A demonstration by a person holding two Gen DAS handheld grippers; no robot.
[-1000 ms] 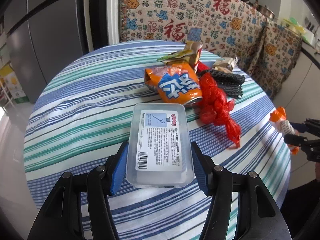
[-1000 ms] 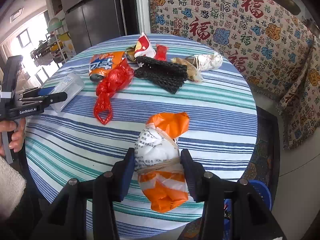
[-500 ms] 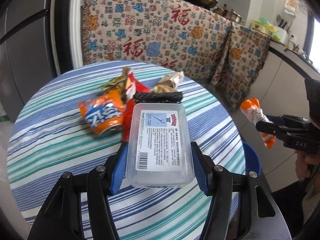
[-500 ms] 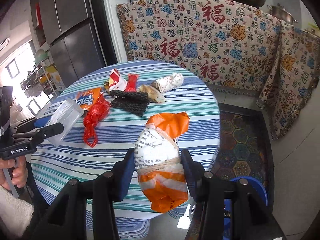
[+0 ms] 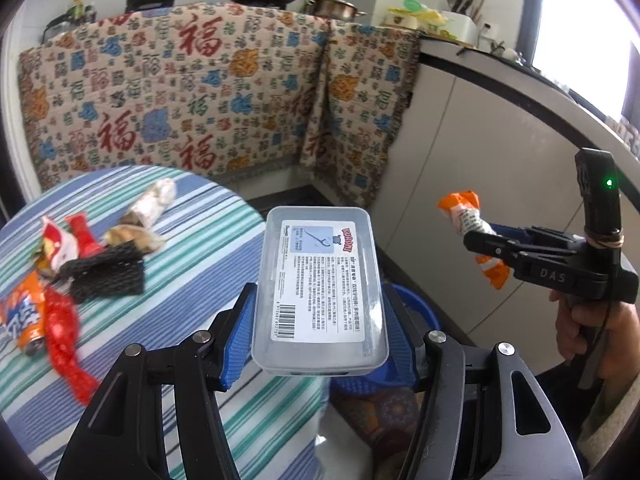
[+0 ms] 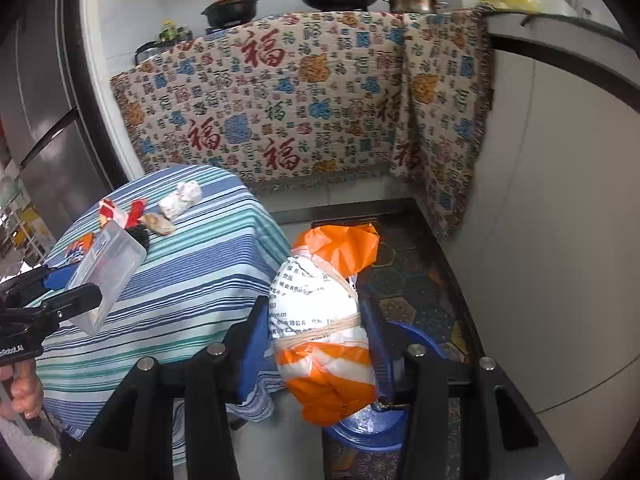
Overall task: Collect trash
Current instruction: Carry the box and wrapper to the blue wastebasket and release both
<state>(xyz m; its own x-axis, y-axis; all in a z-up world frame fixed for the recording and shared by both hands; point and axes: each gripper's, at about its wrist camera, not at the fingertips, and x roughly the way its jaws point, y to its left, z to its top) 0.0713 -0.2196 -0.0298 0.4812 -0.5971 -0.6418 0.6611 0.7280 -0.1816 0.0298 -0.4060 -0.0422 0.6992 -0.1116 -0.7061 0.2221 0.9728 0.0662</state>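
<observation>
My left gripper point(image 5: 318, 320) is shut on a clear plastic box point(image 5: 320, 280) with a printed label, held in the air past the table's edge above a blue bin point(image 5: 416, 312). My right gripper point(image 6: 316, 320) is shut on an orange and white bundled bag point(image 6: 320, 320), held over the same blue bin point(image 6: 416, 344) on the floor. The right gripper with the bag point(image 5: 468, 216) shows in the left wrist view, and the box point(image 6: 108, 272) shows in the right wrist view.
The round striped table point(image 5: 192, 272) still carries an orange snack bag point(image 5: 20, 316), red netting point(image 5: 60, 328), black mesh point(image 5: 108, 272) and several wrappers point(image 5: 152, 204). A patterned cloth point(image 6: 300, 100) covers the counter behind. A white cabinet point(image 6: 560, 240) stands on the right.
Both grippers swung right, away from the table top, carrying the box and the bag out past the table's edge to above the blue bin on the floor.
</observation>
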